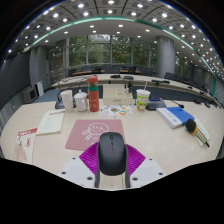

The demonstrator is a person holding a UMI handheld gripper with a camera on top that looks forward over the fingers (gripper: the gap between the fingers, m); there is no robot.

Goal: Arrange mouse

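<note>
Magenta pads (92,160) of the gripper (112,165) flanked a black computer mouse (111,150), which sat between the fingers just above the table (165,140). Whether both pads pressed on it could not be told.

Placing it well would likely mean keeping the mouse level and squaring it to the pink mat (88,132) just beyond before lowering.

Farther off stood a red canister (93,94), white cups (68,98), a green-lidded cup (142,98), and a blue book (175,115). No writing on any of them was legible.
</note>
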